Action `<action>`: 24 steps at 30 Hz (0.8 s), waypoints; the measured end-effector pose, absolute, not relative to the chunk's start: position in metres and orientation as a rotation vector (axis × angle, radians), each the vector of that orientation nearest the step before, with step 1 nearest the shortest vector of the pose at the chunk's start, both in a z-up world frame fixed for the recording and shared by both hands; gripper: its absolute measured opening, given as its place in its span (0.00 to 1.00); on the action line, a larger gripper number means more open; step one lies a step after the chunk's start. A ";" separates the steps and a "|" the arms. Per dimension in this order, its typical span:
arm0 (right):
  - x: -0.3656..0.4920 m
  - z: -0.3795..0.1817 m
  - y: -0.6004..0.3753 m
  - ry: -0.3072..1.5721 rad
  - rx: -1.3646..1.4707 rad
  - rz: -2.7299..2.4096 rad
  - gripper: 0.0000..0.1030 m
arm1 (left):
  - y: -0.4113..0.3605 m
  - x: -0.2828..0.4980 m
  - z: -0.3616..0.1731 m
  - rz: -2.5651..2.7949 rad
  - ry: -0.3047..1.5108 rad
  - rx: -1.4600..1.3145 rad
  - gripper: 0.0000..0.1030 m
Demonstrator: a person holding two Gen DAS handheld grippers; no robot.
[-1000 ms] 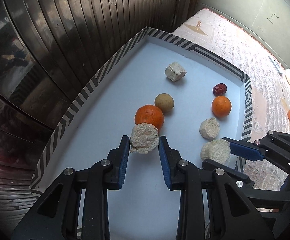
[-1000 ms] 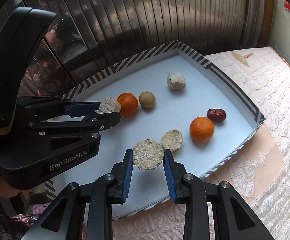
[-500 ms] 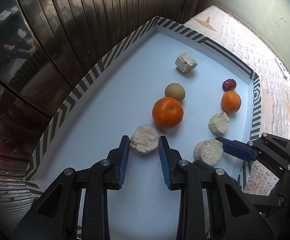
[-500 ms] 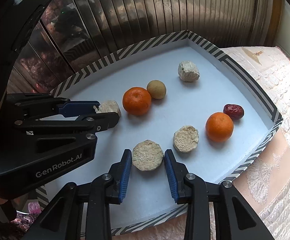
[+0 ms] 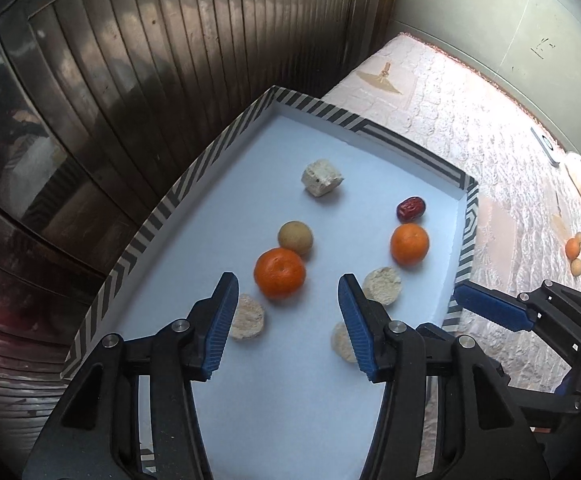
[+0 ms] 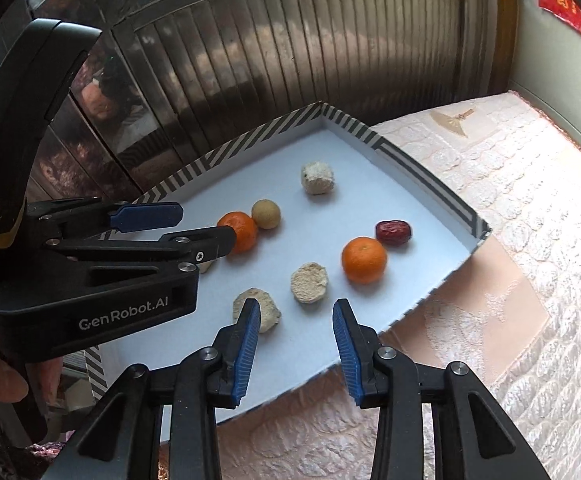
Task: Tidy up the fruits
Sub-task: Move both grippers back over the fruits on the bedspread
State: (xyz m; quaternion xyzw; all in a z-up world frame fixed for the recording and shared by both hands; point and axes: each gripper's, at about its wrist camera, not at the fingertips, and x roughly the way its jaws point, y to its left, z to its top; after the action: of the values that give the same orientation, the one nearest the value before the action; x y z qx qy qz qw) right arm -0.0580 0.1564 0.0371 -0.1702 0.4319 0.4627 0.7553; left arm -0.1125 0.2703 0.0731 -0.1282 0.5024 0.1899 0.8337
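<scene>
A white tray (image 5: 250, 208) with a striped rim holds two oranges (image 5: 279, 273) (image 5: 409, 244), a tan round fruit (image 5: 295, 236), a red date (image 5: 410, 208) and several pale rough chunks. My left gripper (image 5: 286, 312) is open and empty above the tray; one chunk (image 5: 247, 317) lies by its left finger. My right gripper (image 6: 296, 334) is open and empty at the tray's near edge; a chunk (image 6: 266, 309) lies by its left finger, another (image 6: 309, 281) just beyond. The right gripper also shows in the left wrist view (image 5: 490, 312).
The tray (image 6: 370, 208) sits on a pale quilted cloth (image 6: 510, 208) before a dark ribbed metal wall (image 5: 150, 80). Two small fruits (image 5: 574, 254) and white items lie on the cloth at the far right.
Both grippers have opened and let go of their pale chunks, which now lie on the tray. Both have drawn back and up a little.
</scene>
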 end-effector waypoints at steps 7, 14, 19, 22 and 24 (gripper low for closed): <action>-0.038 0.046 0.114 0.935 -0.294 0.892 0.35 | 0.232 -0.074 0.081 0.318 1.054 -0.225 0.51; -0.023 0.048 0.067 0.943 -0.232 0.780 0.35 | 0.187 -0.045 0.083 0.222 1.057 -0.172 0.51; -0.010 0.047 0.029 0.948 -0.182 0.701 0.36 | 0.148 -0.030 0.084 0.153 1.060 -0.124 0.51; -0.004 0.046 0.004 0.956 -0.154 0.654 0.36 | 0.126 -0.018 0.083 0.113 1.062 -0.101 0.51; 0.000 0.044 -0.013 0.962 -0.134 0.625 0.36 | 0.112 -0.012 0.081 0.087 1.065 -0.085 0.51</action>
State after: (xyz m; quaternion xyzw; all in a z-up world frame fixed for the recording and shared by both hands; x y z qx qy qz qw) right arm -0.0003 -0.0130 0.0444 -0.0633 0.4548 0.2953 0.8378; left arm -0.0118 0.1117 0.0812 -0.0404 0.5076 0.0413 0.8597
